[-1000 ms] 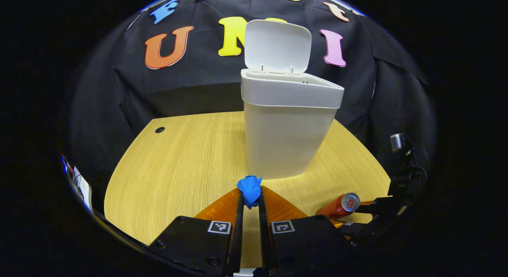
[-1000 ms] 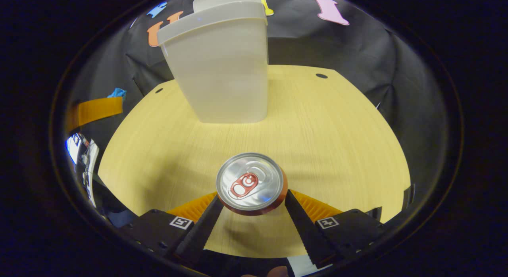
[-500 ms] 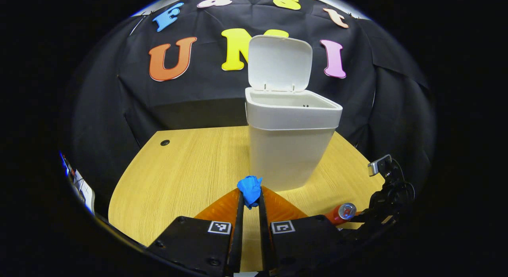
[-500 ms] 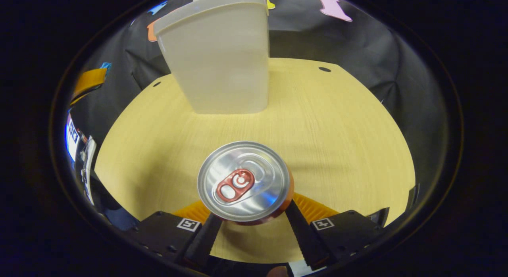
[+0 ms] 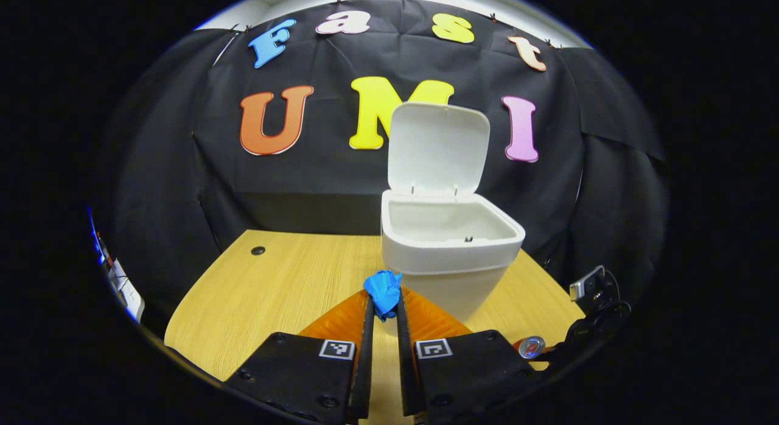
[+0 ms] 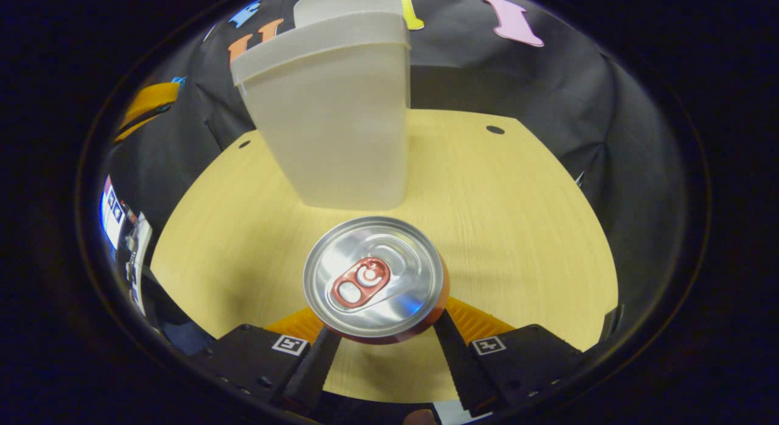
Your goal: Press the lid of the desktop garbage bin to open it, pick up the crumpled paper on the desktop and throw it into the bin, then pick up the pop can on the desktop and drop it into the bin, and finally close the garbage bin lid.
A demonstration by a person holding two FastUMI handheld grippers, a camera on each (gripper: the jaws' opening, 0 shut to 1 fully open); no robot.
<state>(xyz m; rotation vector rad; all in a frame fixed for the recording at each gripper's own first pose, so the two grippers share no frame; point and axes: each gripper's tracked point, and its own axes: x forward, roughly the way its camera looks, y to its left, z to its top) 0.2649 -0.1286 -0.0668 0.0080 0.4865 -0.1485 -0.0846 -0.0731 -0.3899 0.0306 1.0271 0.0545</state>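
Here, pop can (image 6: 376, 279) endwise, top facing camera

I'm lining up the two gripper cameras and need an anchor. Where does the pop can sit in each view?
Left gripper view: the pop can peeks in low on the right edge, its silver top showing beside the right gripper.
Right gripper view: the pop can sits bottom center, top facing the camera, between the fingers.
Shared landmark: the white bin on the wooden table.

The bin (image 5: 450, 254) mouth gapes free under its upright lid (image 5: 438, 148); bare table (image 5: 286, 279) lies left of it.
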